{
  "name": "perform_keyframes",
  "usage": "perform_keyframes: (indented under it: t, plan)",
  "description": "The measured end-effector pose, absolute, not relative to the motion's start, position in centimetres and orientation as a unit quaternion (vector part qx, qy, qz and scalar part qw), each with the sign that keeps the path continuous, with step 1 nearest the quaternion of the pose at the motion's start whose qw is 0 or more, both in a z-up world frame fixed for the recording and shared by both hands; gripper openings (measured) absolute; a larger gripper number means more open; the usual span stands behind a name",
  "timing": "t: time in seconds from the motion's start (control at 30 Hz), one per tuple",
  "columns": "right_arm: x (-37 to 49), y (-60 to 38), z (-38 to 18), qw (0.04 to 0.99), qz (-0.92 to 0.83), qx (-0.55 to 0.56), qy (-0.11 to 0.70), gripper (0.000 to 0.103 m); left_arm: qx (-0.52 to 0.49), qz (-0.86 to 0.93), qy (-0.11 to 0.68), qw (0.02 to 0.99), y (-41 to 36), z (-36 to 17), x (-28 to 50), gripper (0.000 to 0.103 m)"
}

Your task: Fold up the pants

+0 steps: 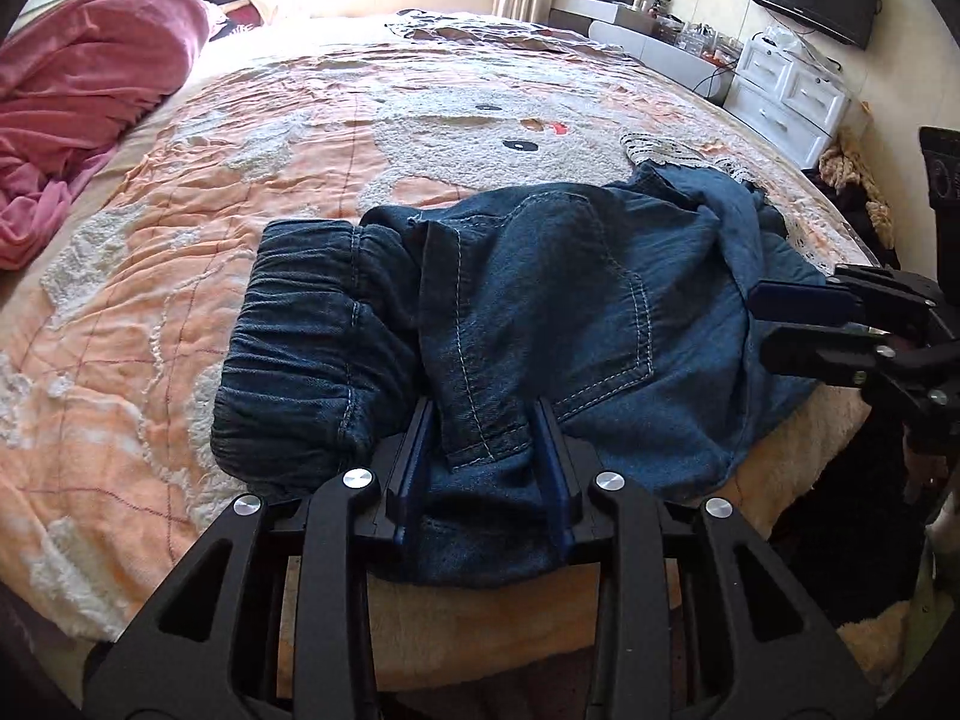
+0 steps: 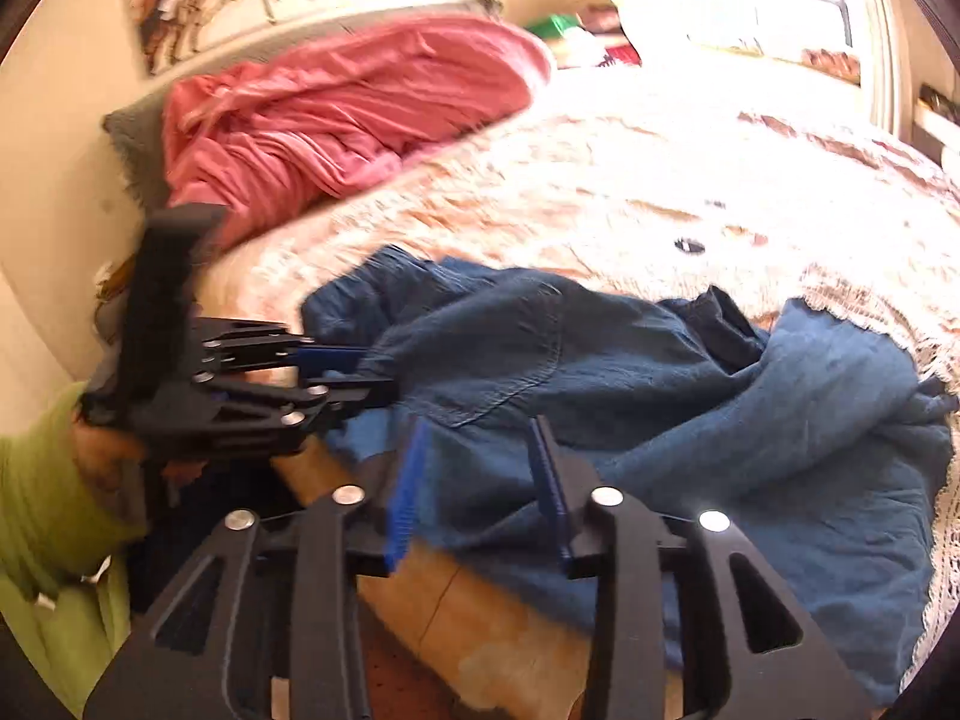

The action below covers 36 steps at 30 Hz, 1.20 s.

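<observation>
Denim pants point(image 1: 540, 312) bunched on the quilted bed point(image 1: 150, 360), lower centre
Left gripper point(image 1: 486, 468) and right gripper point(image 2: 480, 480) both released, cloth loose between their jaws

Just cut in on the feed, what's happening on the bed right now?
A person in a green sleeve is folding a pair of dark blue denim pants on a bed with a peach patterned bedspread, a gripper in each hand. The pants lie bunched at the near edge, elastic waistband to the left in the left wrist view. The left gripper straddles the near denim with its jaws apart; the right gripper also stands open over the cloth. A pink blanket is heaped further back.
</observation>
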State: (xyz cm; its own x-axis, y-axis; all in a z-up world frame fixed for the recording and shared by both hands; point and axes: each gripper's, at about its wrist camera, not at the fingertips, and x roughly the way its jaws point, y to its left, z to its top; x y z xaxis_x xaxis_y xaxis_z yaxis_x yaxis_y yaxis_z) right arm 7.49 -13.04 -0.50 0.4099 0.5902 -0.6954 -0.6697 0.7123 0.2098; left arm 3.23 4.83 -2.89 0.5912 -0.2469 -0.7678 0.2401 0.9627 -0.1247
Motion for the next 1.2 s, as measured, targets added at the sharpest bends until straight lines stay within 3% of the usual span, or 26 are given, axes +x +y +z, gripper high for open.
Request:
perform_keyframes:
  t: [0.1,0.37,0.47,0.53,0.63,0.87,0.9,1.03,1.13,1.2]
  plan:
    - [9.3,-12.4,-3.8,0.817,0.341,-0.056,0.462,0.036,-0.01,-0.139,0.426,0.894,4.9,-3.0,3.3,0.026]
    - [9.3,-15.5,-2.0,0.823,0.358,0.017,0.442,0.035,-0.017,-0.144,0.39,0.909,5.0,-1.9,3.1,0.028]
    - [8.8,-18.7,1.1,0.851,0.337,0.022,0.403,0.051,-0.031,-0.152,0.356,0.921,5.5,1.1,2.0,0.048]
    - [8.9,-20.7,2.2,0.863,0.312,0.026,0.395,0.056,-0.024,-0.152,0.336,0.929,5.1,3.0,1.5,0.049]
    - [9.6,-23.6,3.0,0.879,0.267,0.026,0.394,0.062,-0.028,-0.183,0.319,0.93,3.6,5.2,1.7,0.061]
    - [12.8,-27.1,3.6,0.897,0.19,-0.001,0.398,0.073,-0.038,-0.28,0.39,0.876,-3.7,2.4,5.2,0.062]
    - [13.6,-27.0,3.6,0.898,0.187,-0.004,0.398,0.073,-0.047,-0.29,0.407,0.865,-4.6,1.5,5.7,0.062]
    - [16.9,-25.6,4.1,0.896,0.174,-0.031,0.406,0.073,-0.069,-0.308,0.452,0.834,-6.8,-1.5,7.6,0.033]
    - [19.2,-23.9,4.4,0.892,0.177,-0.046,0.414,0.073,-0.09,-0.303,0.471,0.823,-7.4,-3.1,8.8,0.027]
    - [20.7,-22.5,4.1,0.887,0.181,-0.067,0.42,0.073,-0.094,-0.305,0.474,0.821,-7.8,-3.5,9.0,0.015]
